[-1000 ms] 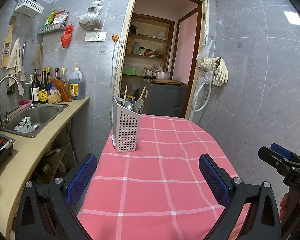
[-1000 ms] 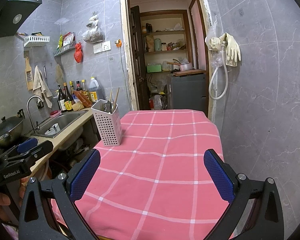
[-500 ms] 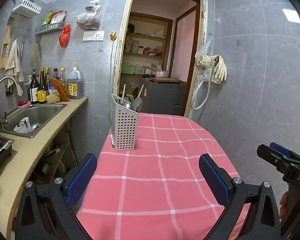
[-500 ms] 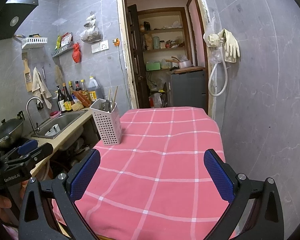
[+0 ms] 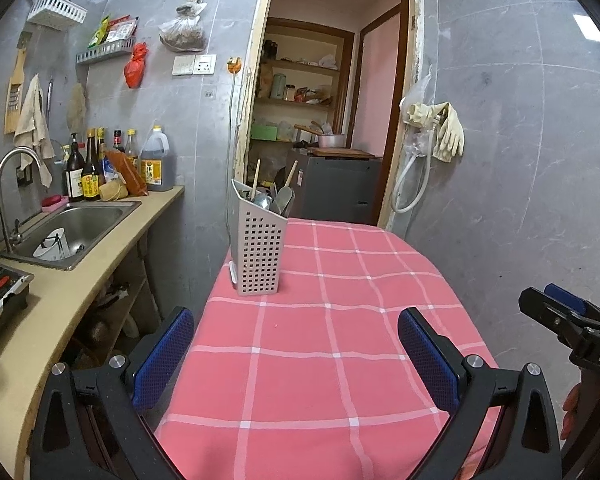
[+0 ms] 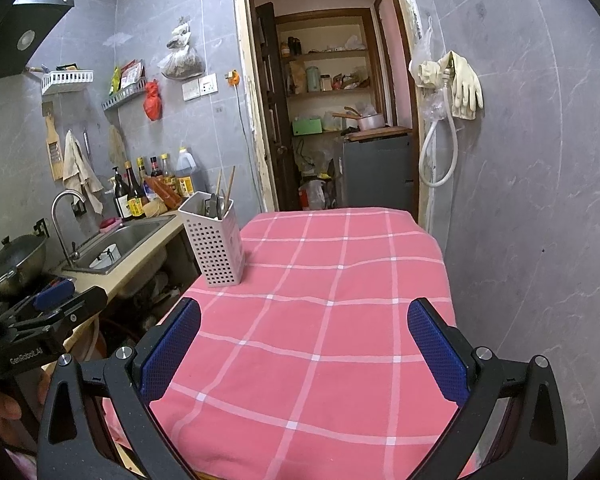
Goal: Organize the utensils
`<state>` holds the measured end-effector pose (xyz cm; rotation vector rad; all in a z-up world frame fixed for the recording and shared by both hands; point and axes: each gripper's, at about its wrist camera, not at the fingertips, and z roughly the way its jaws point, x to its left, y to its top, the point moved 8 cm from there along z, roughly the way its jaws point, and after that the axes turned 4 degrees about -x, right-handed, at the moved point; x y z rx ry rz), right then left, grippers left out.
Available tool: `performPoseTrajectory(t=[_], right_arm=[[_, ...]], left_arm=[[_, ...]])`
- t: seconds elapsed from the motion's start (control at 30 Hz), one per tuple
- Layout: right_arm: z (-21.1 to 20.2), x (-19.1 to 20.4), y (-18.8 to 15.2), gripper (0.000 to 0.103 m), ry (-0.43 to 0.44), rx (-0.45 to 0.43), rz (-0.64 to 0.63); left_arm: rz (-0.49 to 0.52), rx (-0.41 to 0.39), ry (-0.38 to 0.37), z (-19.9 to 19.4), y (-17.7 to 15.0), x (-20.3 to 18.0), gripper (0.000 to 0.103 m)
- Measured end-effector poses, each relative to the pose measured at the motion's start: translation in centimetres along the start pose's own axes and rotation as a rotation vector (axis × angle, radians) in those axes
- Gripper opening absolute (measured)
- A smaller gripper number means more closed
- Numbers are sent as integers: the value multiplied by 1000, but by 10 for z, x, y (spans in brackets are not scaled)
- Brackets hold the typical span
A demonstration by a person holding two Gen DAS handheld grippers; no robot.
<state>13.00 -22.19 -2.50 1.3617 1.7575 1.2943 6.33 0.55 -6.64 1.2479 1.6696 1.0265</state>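
Both tongs held level and spread wide, nothing between their blue-padded fingers. The left tongs [image 5: 296, 354] point forward, their black frame filling the bottom of the left wrist view; a blue pad [image 5: 162, 358] faces inward on each finger. The right tongs [image 6: 304, 348] sit alongside in the same pose, jaws well apart. From the left wrist view the right tongs appear at the far right edge, with the person's right hand [image 5: 572, 408] partly visible gripping the handle. The left hand [image 6: 4, 404] shows at the lower left of the right wrist view.
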Motion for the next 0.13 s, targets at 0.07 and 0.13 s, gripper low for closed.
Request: performPoseTrajectory(t=[0.07,0.13], right_arm=[[2,0,-1,102,-1,5,2],[6,0,-1,102,-3,11,3]], left_arm=[[-5,7,2,2,0,1,103],[-8,14,4,5,-1,2,103]])
